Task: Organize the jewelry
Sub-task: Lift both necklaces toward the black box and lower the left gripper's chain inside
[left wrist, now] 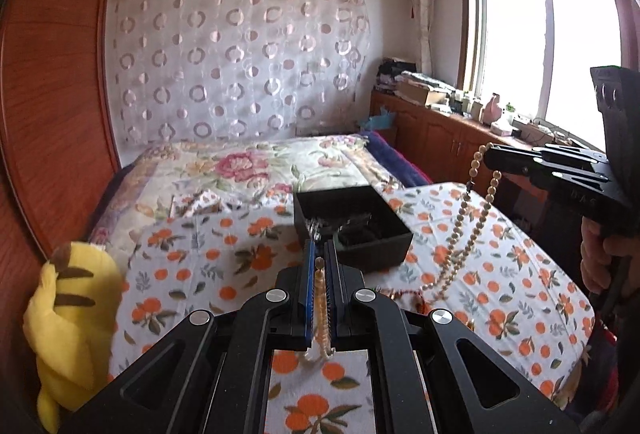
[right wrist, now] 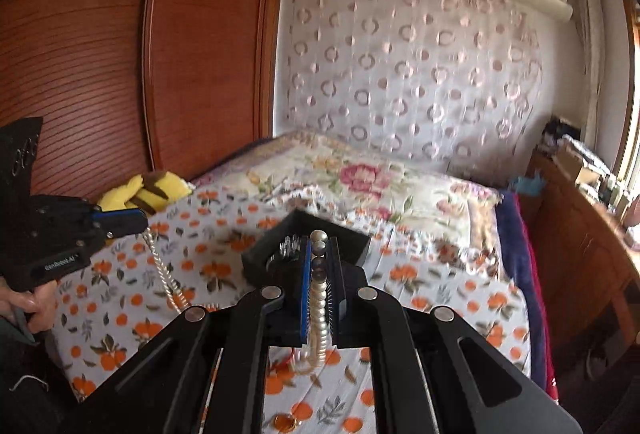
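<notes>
My left gripper (left wrist: 320, 254) is shut on a strand of a long beige bead necklace (left wrist: 320, 298); it also shows in the right wrist view (right wrist: 140, 222), with the strand hanging down to the cloth (right wrist: 162, 270). My right gripper (right wrist: 320, 246) is shut on another part of the bead necklace (right wrist: 319, 294); in the left wrist view it (left wrist: 486, 154) holds the beads (left wrist: 472, 226) lifted above the cloth. An open black box (left wrist: 352, 226) with dark jewelry inside stands just beyond both grippers; it also shows in the right wrist view (right wrist: 356, 238).
An orange-print cloth (left wrist: 500, 274) covers the surface, with a floral bedspread (left wrist: 248, 166) behind. A yellow plush toy (left wrist: 72, 314) lies at the left edge. A gold ring (right wrist: 285, 422) and a dark red bracelet (left wrist: 408, 298) lie on the cloth. A wooden cabinet (left wrist: 440, 130) stands under the window.
</notes>
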